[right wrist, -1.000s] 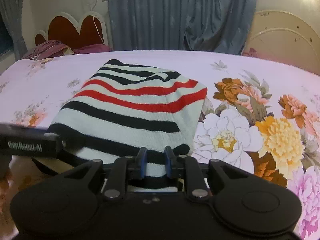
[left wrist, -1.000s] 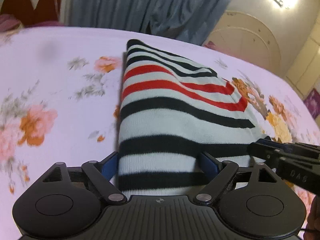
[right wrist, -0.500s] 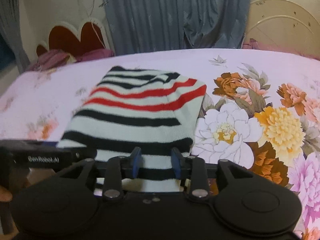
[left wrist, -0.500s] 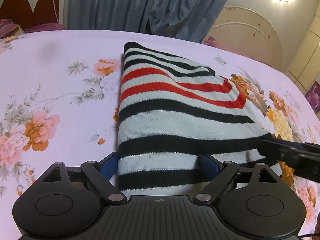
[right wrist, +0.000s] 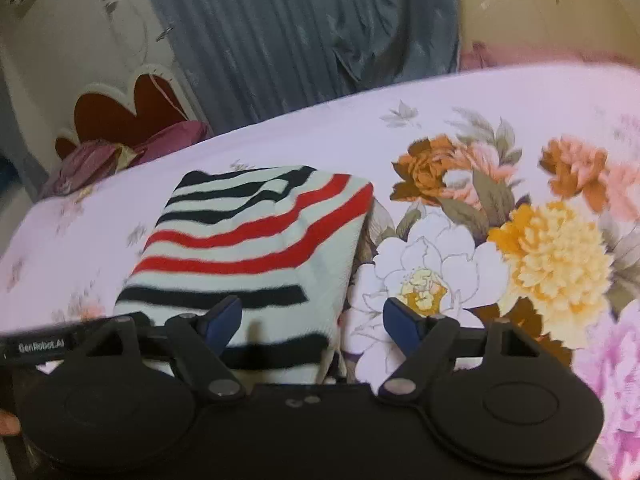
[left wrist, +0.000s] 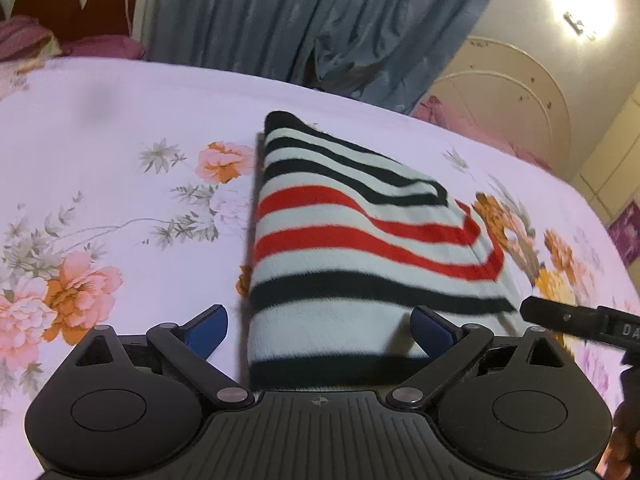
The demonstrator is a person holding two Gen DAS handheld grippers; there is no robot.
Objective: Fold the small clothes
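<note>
Left wrist view showed the left gripper (left wrist: 320,330) with its blue-padded jaws spread wide, having just been opening further. The near hem of the folded knit garment with white, black and red stripes (left wrist: 360,248) lay between the jaws, but neither pad pressed on it: the left pad stood clear over the bedsheet and the right pad sat beside the cloth without pinching it. The garment lay flat on the pale lilac bedsheet printed with orange and pink flowers (left wrist: 120,184), folded into a compact, roughly rectangular packet with its black stripes nearest the camera, red stripes in the middle and thinner black stripes at the far end. At the right edge of this view the black tip of the right gripper (left wrist: 576,322) reached in just beside the garment's near right corner.

Right wrist view was blurred. The right gripper (right wrist: 312,326) had its jaws released as well, having just been opening; the garment's near right corner (right wrist: 260,248) lay between them, the left pad over the striped cloth and the right pad over the printed sheet (right wrist: 540,248), with nothing clamped. A black bar of the left gripper (right wrist: 40,346) crossed the lower left. Behind the bed hung grey-blue pleated curtains (right wrist: 300,28), and a dark red scalloped headboard with a white rim (right wrist: 120,112) stood at the far left.
</note>
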